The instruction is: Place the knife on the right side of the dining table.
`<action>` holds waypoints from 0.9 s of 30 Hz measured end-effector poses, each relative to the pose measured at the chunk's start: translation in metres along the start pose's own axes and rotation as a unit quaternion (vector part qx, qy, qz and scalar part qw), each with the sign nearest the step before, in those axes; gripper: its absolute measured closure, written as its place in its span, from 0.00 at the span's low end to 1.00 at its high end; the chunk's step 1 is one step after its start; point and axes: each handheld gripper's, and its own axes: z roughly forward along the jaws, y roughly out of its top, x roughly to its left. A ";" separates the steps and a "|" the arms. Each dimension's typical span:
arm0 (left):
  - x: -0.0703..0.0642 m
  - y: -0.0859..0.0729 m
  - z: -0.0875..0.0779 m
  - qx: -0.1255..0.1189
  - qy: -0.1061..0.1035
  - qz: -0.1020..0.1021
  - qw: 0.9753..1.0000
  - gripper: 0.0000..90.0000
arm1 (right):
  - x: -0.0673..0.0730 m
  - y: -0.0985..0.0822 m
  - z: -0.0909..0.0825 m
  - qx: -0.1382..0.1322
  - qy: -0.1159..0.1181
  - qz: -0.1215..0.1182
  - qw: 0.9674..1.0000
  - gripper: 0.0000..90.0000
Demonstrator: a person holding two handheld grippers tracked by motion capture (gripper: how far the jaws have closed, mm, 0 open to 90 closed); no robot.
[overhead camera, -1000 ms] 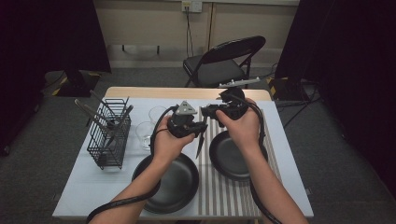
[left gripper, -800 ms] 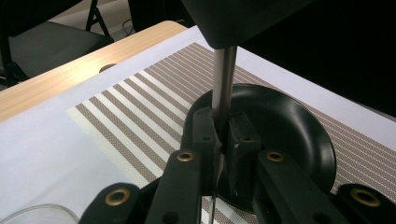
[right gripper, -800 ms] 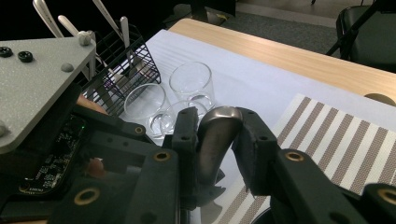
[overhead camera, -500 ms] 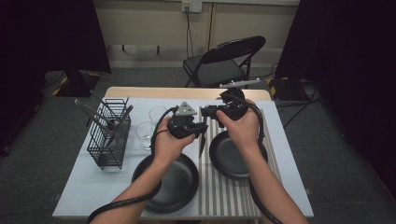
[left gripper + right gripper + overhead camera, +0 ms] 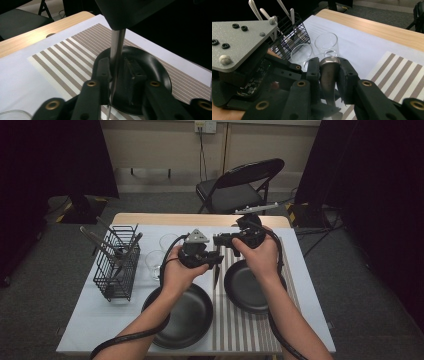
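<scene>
A metal table knife (image 5: 116, 50) hangs blade down above the right black plate (image 5: 155, 72). My right gripper (image 5: 328, 62) is shut on the knife's rounded handle (image 5: 329, 72), its jaws having closed a little. My left gripper (image 5: 119, 68) has just been opening its jaws; the blade stands between them close to the left pad, with a gap on the other side. In the high view both hands hold the grippers tip to tip over the table's middle: left gripper (image 5: 209, 259), right gripper (image 5: 220, 240), the knife (image 5: 216, 277) hanging below.
A second black plate (image 5: 182, 315) sits front left beside the striped placemat (image 5: 245, 330). Two clear glasses (image 5: 167, 242) (image 5: 154, 262) stand behind it. A black wire basket (image 5: 117, 265) with several utensils is at the left. A folding chair (image 5: 240, 185) stands beyond the table.
</scene>
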 end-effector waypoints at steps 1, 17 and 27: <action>0.000 0.000 0.001 -0.003 -0.005 -0.007 1.000 0.78 | 0.000 0.000 0.000 -0.001 0.001 -0.001 1.000 0.82; 0.004 -0.011 0.005 0.021 -0.009 -0.008 1.000 0.41 | -0.013 0.003 -0.003 -0.013 0.006 -0.001 1.000 0.82; 0.003 -0.018 0.007 0.033 -0.015 -0.009 0.999 0.33 | -0.019 0.008 -0.002 -0.017 -0.002 -0.001 1.000 0.82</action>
